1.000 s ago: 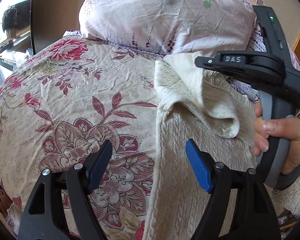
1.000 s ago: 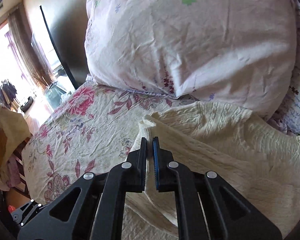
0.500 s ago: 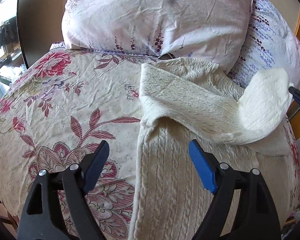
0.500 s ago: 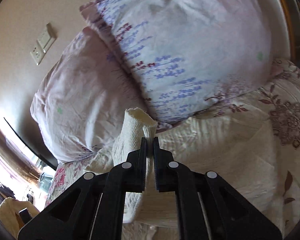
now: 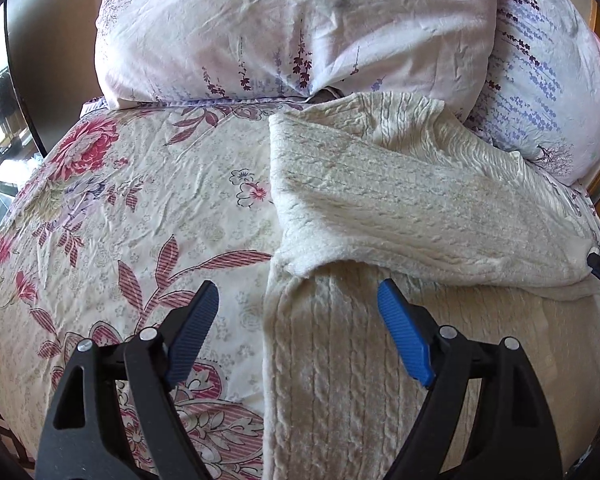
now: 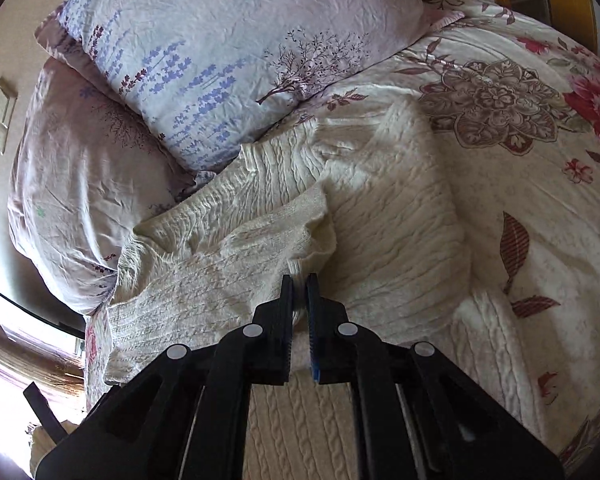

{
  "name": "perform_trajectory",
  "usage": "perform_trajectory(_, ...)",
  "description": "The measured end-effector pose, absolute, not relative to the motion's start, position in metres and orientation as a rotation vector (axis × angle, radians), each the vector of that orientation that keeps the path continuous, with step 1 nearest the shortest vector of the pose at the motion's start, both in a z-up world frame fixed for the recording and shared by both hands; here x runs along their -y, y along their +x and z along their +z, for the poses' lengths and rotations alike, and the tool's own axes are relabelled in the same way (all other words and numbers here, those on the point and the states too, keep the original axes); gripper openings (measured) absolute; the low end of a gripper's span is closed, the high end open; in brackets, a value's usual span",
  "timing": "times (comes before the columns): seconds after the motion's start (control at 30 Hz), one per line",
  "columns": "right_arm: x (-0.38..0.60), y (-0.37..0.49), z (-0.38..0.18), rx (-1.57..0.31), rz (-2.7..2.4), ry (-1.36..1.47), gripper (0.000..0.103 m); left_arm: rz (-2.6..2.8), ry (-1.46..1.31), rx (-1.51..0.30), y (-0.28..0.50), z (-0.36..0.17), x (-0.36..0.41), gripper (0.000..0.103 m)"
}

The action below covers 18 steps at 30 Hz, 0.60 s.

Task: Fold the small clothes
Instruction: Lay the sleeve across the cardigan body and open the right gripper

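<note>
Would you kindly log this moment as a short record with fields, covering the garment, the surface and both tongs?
garment: cream cable-knit sweater, lying on the bed
sleeve: sleeve folded across the body, its cuff end pinched in the right tongs
surface: floral bedspread
behind: two pillows at the sweater's top edge
left tongs: left tongs open, above the sweater's edge, holding nothing
right tongs: right tongs shut on the sleeve

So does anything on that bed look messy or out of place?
Nothing stands out. The cream sweater lies flat on the floral bedspread, one sleeve folded across it, its cuff pinched in the right hand-held gripper.
</note>
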State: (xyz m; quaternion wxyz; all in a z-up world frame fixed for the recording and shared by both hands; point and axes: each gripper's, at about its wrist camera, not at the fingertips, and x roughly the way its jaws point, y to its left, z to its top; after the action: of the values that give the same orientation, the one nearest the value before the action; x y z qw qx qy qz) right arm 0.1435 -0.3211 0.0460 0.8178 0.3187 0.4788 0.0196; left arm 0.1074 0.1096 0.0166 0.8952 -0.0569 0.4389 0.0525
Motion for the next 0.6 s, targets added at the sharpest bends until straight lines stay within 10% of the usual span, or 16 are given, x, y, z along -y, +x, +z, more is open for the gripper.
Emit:
perform_trajectory(0.3, 0.332, 0.157, 0.029, -1.081, 0.047, 0.786, 0.026, 0.138, -0.023, -0.916, 0.119, 0.013, -0.116, 0.081)
perform_trajectory(0.37, 0.328, 0.161, 0.030, -1.084, 0.050, 0.745, 0.010, 0.148, 0.009, -0.922, 0.123, 0.011, -0.118, 0.081)
perform_trajectory(0.6, 0.331, 0.153, 0.056, -0.959, 0.009, 0.675, 0.007, 0.204, 0.013, -0.926, 0.128, 0.011, -0.131, 0.078)
